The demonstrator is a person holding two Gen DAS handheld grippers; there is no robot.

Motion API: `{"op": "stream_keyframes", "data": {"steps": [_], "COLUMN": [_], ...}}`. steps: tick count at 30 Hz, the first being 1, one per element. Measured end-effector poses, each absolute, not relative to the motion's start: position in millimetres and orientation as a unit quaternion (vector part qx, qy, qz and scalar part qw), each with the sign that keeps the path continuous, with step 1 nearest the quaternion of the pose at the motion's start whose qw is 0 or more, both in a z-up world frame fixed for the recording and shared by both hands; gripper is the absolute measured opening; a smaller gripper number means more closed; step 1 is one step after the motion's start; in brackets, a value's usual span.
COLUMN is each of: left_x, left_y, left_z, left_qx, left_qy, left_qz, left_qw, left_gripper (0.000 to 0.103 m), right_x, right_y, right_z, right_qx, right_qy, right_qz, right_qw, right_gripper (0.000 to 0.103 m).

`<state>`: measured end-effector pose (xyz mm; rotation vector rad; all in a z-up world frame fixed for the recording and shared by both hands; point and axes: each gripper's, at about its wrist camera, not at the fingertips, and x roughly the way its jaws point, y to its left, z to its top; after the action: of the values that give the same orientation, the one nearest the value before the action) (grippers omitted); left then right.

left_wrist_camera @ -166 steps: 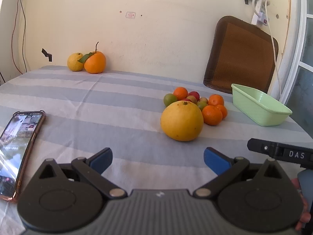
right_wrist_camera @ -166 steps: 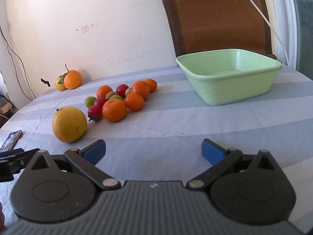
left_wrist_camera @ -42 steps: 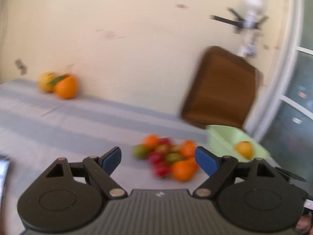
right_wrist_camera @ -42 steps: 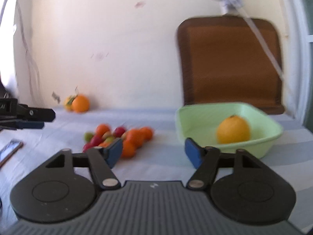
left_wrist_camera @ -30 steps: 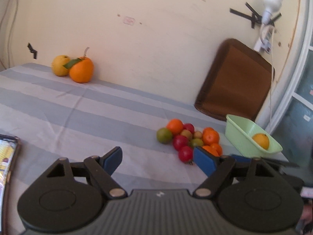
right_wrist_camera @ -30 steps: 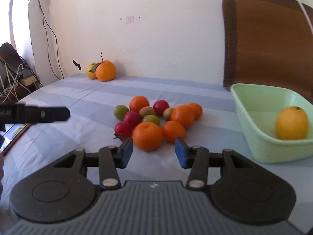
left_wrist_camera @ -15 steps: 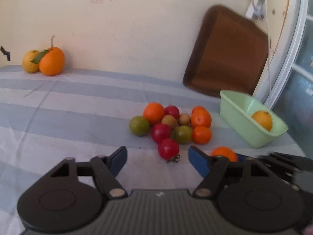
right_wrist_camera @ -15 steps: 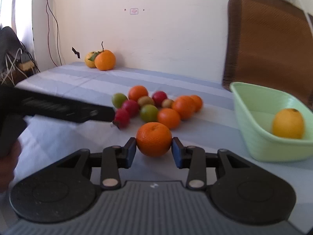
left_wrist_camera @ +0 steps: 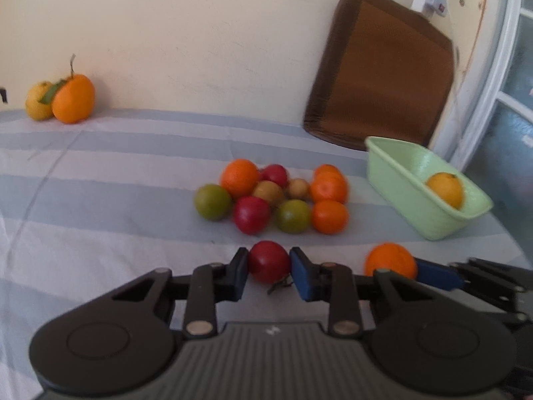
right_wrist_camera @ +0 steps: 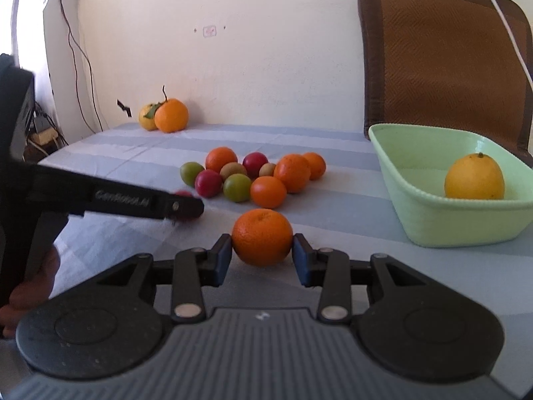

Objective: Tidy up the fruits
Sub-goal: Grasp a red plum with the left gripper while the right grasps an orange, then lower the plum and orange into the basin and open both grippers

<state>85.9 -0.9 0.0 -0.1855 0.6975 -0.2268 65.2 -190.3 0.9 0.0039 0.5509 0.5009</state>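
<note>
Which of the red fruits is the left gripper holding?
The red fruit lying alone in front of the pile, pinched in the left gripper as its jaws closed; the other two stay in the cluster.

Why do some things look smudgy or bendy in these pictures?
Left wrist view: the brown woven chair back and white window frame smear and bow. Right wrist view: the round orange tangerine is sharp; the black left gripper is blurred.
</note>
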Motion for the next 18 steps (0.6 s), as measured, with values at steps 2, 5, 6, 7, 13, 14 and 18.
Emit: {"op": "stream_keyframes", "data": {"steps": [2, 5, 6, 7, 13, 14, 18], "left_x": [85, 87, 88, 90, 117, 124, 146], "left_y": [-6, -19, -25, -32, -96, -107, -137], "left_z": [7, 24, 31, 37, 59, 58, 49], "left_qx": [-0.104, -0.11, -0.108, -0.104, -0.073, -0.067, -0.061], "left_qy": [0.339, 0.321, 0.313, 0.305, 0.276, 0.275, 0.297], "left_qz": [-0.128, -0.156, -0.166, -0.177, -0.242, -0.248, -0.26], "left_qw": [0.926, 0.928, 0.929, 0.93, 0.927, 0.926, 0.917], "left_gripper": [0.028, 0.028, 0.028, 0.028, 0.028, 0.028, 0.028], "right_x": [62, 58, 55, 53, 57, 62, 76], "right_y": [-195, -207, -214, -221, -263, -268, -288], "right_z": [3, 9, 13, 17, 31, 30, 21], "right_qx": [0.006, 0.002, 0.002, 0.002, -0.004, -0.004, 0.002], "right_qy": [0.261, 0.231, 0.214, 0.198, 0.139, 0.142, 0.158], "right_qz": [0.243, 0.226, 0.216, 0.204, 0.117, 0.107, 0.081], "right_qw": [0.934, 0.946, 0.953, 0.959, 0.983, 0.984, 0.984], "right_gripper": [0.042, 0.042, 0.042, 0.042, 0.042, 0.042, 0.042]}}
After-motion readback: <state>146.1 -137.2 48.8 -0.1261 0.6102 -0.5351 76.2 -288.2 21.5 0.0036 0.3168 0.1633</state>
